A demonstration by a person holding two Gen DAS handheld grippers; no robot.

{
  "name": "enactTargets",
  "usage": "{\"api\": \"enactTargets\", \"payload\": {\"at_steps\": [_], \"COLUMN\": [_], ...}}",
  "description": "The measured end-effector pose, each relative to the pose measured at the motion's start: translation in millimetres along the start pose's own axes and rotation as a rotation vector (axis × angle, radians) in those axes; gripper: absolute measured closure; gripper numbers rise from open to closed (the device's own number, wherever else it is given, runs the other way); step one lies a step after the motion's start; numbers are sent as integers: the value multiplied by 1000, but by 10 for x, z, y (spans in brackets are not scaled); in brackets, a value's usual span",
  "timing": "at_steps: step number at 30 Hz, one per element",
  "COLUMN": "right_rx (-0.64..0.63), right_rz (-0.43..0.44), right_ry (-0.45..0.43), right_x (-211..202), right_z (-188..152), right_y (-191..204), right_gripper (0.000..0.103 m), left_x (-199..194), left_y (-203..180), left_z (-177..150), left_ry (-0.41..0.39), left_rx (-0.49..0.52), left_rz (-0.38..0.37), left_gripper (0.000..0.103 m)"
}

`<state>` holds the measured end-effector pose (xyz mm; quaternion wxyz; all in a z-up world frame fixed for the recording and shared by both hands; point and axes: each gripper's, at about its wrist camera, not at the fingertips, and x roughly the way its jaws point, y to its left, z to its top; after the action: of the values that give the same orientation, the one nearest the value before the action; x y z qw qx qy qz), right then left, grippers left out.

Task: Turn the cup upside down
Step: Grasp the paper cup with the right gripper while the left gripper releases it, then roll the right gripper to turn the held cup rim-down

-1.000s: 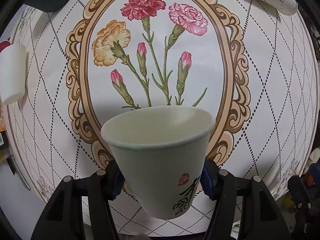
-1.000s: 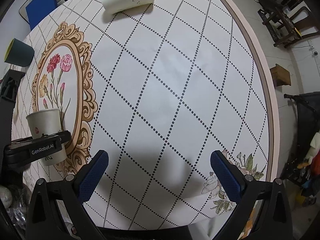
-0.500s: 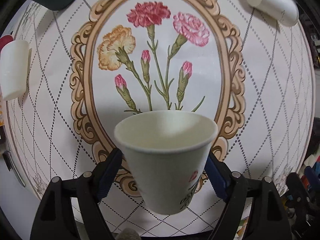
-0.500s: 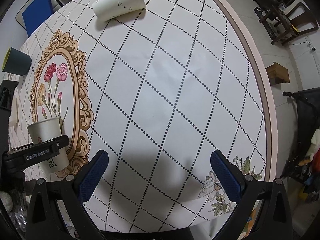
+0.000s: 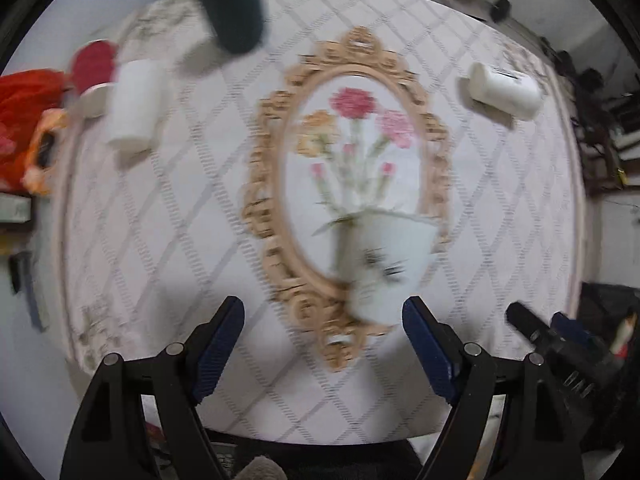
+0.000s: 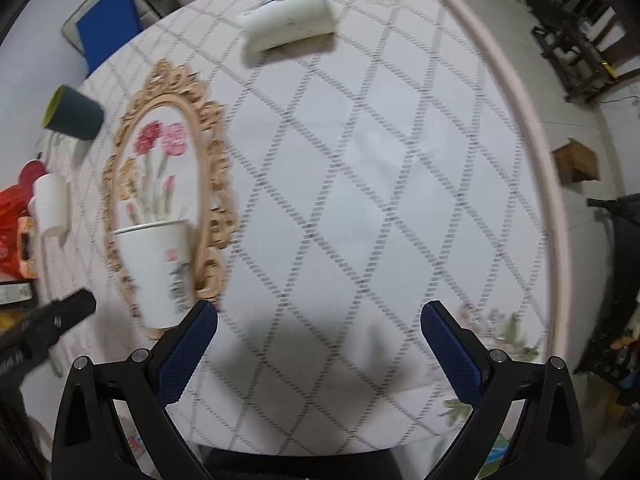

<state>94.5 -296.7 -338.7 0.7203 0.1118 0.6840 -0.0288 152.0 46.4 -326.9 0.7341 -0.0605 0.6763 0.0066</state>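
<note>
Cup [image 5: 380,264] upright, beyond open left gripper [image 5: 322,344]

Cup [image 6: 154,272] upright on table [image 6: 360,160], apparently free, another cup [image 6: 288,20] lying beyond.

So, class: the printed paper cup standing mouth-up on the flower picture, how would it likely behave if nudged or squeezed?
The paper cup looks thin-walled, so it is probably very light and would dent under a hard squeeze. It stands on its narrow base with the wide mouth up, so a sideways nudge would likely tip it. Once down, like the cup on its side, it could roll in a curve.
</note>
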Motion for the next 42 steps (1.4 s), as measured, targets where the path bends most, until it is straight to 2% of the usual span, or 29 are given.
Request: {"api": "enactTargets", "payload": {"at_steps": [3,6,9,12,14,18,19,20,21,22,23,25,28,29,31,34,36,37,40,42], "right_rx": [-9,-62,-178,-413,-662,-1291,-1516,-1634,-1846,-2001,-2098,-2384,-2742,-2792,-2976,-3128,-3170,-3188,-3225,-3248], "right_rz": [63,62,19,-52,-185,-492,-573,-621,-706,-762,-800,-877,-927,-931,-938,-938,-925,-913,-888,-897], "right_ry": [25,19,0,-11,-71,-241,-280,-298,-322,-332,-333,-311,-249,-233,-230,-210,-211,-200,-168,-146], "right_x": [138,178,128,-6,-133,-198,-153,-115,-15,66,141,309,499,538,641,759,838,867,940,996], "right_z": [25,3,-43,-140,-284,-806,-995,-1089,-1242,-1332,-1368,-1470,-1525,-1526,-1459,-1316,-1275,-1210,-1079,-994], "right_y": [254,557,853,1179,1435,1862,1926,1932,1921,1881,1887,1754,1543,1506,1416,1401,1406,1466,1583,1630], "right_gripper": [2,2,2,2,2,2,2,2,2,2,2,2,2,2,2,2,3,3,7,7], "left_x": [155,414,554,633,654,723,753,790,830,864,887,955,1063,1095,1151,1199,1226,1241,1251,1268], "left_y": [221,475,732,857,919,1038,1055,1083,1115,1139,1169,1236,1296,1321,1357,1380,1411,1426,1460,1477], "left_z": [-119,-198,-277,-351,-403,-457,-456,-441,-429,-425,-426,-430,-458,-468,-502,-552,-583,-606,-679,-679], "left_ry": [6,40,60,68,55,32,30,37,45,50,54,65,82,85,92,104,109,120,127,135], "left_rx": [-44,-75,-96,-97,-87,-86,-86,-87,-97,-109,-122,-145,-167,-172,-186,-202,-210,-181,-179,-172], "left_rz": [71,119,148,146,153,140,143,142,135,128,120,111,105,108,106,94,89,117,126,130], "left_gripper": [22,22,22,22,22,22,22,22,22,22,22,22,22,22,22,22,22,22,22,22]}}
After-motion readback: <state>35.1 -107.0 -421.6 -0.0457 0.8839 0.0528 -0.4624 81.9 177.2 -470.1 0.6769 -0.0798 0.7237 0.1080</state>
